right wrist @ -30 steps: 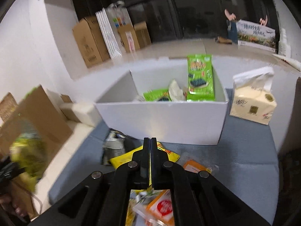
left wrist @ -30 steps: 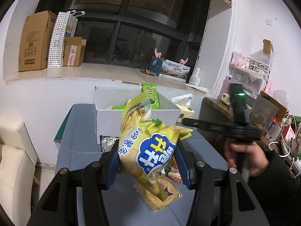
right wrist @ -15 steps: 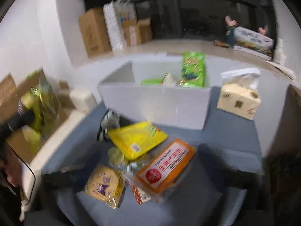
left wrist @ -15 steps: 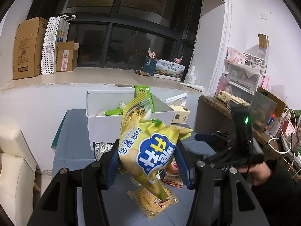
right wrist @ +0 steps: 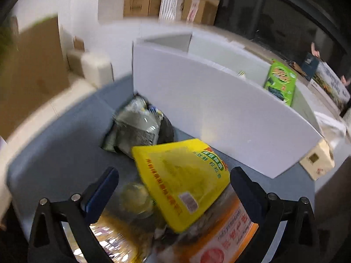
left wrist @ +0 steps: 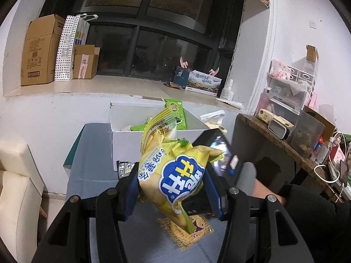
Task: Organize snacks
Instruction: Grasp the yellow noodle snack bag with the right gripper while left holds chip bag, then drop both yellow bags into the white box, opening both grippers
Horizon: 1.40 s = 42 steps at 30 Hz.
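Left gripper (left wrist: 172, 187) clamps chip bag (left wrist: 175, 175), held above table (left wrist: 87, 166) near box (left wrist: 127, 144). Right gripper (right wrist: 173, 186) spread wide, empty, over yellow pouch (right wrist: 182, 177) mid-table beside box front.

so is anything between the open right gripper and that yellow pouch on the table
Nothing visible. The right gripper hangs wide open straight above the yellow pouch, which lies on top of the pile, partly over the orange packet. The white box stands beyond it, not in the path.
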Each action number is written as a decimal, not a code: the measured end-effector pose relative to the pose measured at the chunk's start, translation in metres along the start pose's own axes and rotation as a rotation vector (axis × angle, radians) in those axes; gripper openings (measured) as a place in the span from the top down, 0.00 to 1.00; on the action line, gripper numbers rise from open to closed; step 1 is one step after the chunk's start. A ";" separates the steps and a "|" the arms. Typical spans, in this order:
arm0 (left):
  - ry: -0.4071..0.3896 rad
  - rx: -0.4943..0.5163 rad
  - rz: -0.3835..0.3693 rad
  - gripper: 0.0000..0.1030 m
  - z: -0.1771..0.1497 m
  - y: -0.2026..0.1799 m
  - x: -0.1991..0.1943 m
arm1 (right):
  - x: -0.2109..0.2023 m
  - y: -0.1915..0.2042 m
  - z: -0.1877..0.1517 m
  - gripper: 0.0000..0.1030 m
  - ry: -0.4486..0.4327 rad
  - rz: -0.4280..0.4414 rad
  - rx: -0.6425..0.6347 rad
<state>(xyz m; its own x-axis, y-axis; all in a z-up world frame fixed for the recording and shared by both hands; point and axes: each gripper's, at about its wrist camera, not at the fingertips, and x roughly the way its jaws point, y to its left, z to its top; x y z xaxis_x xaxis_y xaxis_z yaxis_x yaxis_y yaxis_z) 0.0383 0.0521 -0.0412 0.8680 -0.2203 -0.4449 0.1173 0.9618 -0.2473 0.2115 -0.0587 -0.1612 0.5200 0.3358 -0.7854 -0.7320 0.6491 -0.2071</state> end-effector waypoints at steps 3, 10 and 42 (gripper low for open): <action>-0.005 -0.003 0.012 0.43 0.000 0.004 -0.002 | 0.012 -0.006 0.003 0.04 0.013 -0.017 0.023; -0.013 -0.015 0.016 0.43 -0.002 0.010 -0.006 | -0.003 -0.020 0.009 0.82 -0.027 -0.124 0.054; -0.036 0.120 0.037 0.43 0.135 0.004 0.115 | -0.171 -0.133 0.046 0.96 -0.454 0.062 0.400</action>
<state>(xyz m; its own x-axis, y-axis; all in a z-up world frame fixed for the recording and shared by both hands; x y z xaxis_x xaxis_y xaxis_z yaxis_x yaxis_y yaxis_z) 0.2034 0.0524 0.0231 0.8895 -0.1801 -0.4198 0.1396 0.9822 -0.1257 0.2401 -0.1711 0.0269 0.6822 0.5814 -0.4433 -0.5903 0.7958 0.1353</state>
